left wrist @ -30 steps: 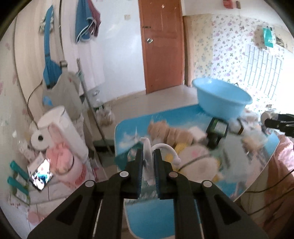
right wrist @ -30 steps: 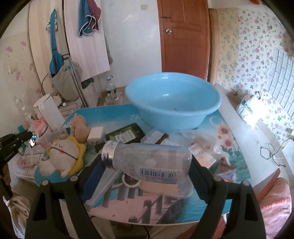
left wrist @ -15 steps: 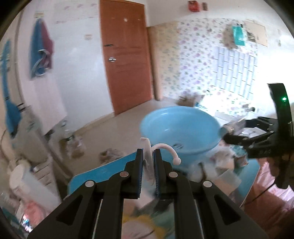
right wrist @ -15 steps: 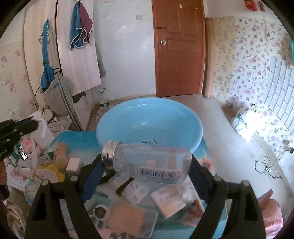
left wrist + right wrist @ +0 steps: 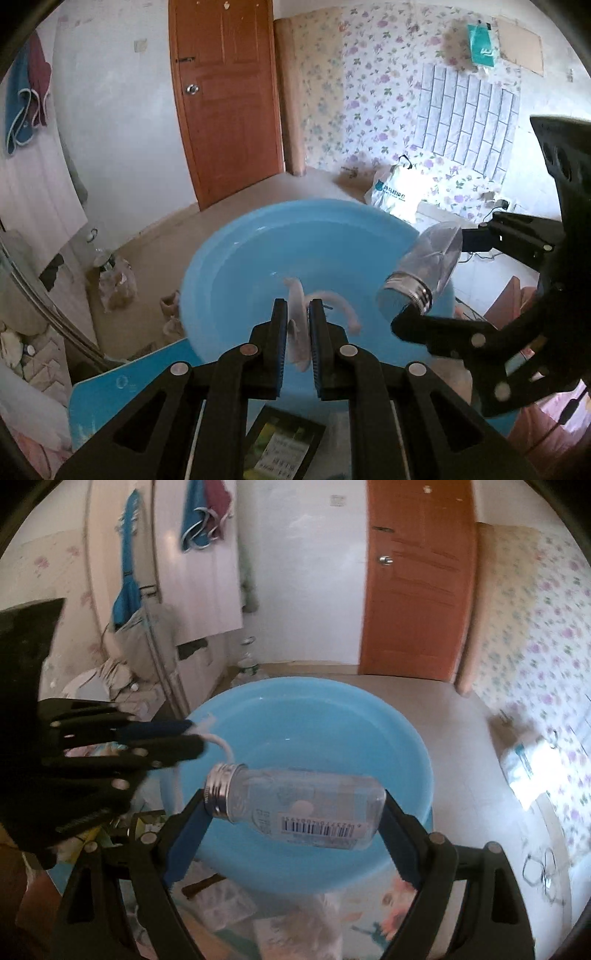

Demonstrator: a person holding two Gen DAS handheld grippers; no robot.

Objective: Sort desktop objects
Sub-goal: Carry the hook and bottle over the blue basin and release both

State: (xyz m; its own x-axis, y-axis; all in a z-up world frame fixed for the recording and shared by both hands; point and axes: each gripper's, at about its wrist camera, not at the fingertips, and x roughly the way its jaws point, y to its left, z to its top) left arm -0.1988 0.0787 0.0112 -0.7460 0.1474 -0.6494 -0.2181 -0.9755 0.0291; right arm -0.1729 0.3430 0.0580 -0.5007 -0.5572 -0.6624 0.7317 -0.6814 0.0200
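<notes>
A light blue basin (image 5: 258, 258) stands on the blue picture table (image 5: 99, 398); it also shows in the right wrist view (image 5: 332, 723). My left gripper (image 5: 297, 317) is shut on a white cable (image 5: 332, 302) and holds it over the basin's near rim; it shows at left in the right wrist view (image 5: 192, 734). My right gripper (image 5: 295, 808) is shut on a clear plastic bottle (image 5: 299, 805) with a metal neck, held sideways over the basin. The bottle also shows in the left wrist view (image 5: 424, 266).
A dark green packet (image 5: 280, 443) lies on the table in front of the basin. Clear plastic boxes (image 5: 229, 904) and wrappers lie below the right gripper. An orange door (image 5: 225, 103) and floral wall (image 5: 369, 92) are behind. A white bag (image 5: 395, 192) sits on the floor.
Both grippers have moved forward toward the basin with their loads and now hang over it, close to each other. The toys and clutter on the table have dropped out of view.
</notes>
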